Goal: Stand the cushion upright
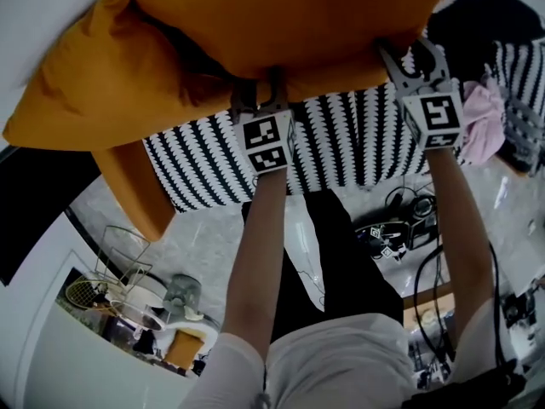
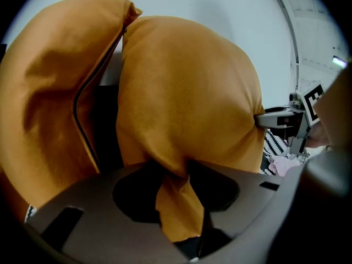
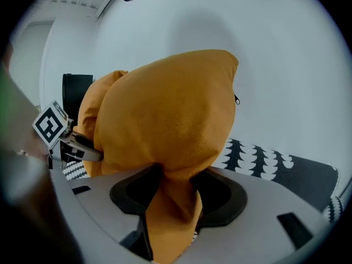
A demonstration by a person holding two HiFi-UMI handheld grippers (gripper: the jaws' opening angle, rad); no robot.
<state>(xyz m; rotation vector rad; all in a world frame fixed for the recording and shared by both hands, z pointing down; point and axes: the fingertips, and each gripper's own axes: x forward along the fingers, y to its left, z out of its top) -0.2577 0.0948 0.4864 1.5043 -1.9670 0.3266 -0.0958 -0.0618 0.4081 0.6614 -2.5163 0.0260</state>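
Note:
A plump orange cushion (image 1: 281, 24) stands against the white wall on the black-and-white patterned sofa cover (image 1: 341, 143). My left gripper (image 1: 260, 92) is at its lower edge near the middle, and my right gripper (image 1: 413, 58) is at its lower right corner. In the left gripper view the cushion (image 2: 187, 92) fills the frame, and a fold of its fabric is pinched in my left gripper (image 2: 179, 186). The right gripper view shows the cushion (image 3: 165, 114) upright, with its bottom fold caught in my right gripper (image 3: 173, 194). Both are shut on the fabric.
A second orange cushion (image 1: 94, 83) leans beside the first on the left, and a third orange piece (image 1: 136, 186) hangs off the sofa's edge. A pink cloth (image 1: 481, 122) lies at the right. Cables (image 1: 400, 220) and a wire basket (image 1: 119, 262) are on the floor below.

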